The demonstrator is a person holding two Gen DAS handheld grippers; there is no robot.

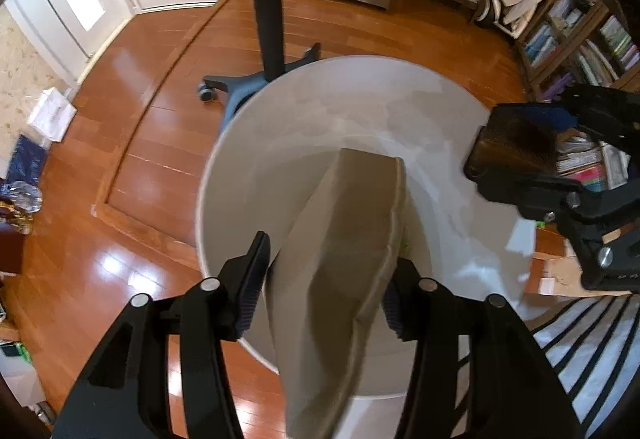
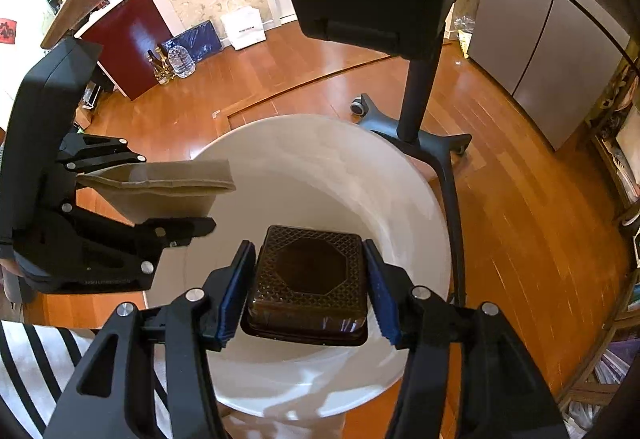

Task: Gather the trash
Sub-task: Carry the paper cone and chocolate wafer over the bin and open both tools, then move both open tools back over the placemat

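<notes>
Over white bin (image 2: 400,199): unlabelled brown tray (image 2: 308,279).

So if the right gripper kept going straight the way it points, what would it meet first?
The brown plastic tray between the right gripper fingers, then the inside of the white bin below it; how deep the bin goes is unclear.

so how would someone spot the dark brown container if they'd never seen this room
Find the big white bin on the wooden floor beside the office chair base. Over its mouth sits the dark brown tray, between the right gripper fingers. Unlike the plain tan paper bag beside it, it is square, glossy and lattice-patterned.
</notes>
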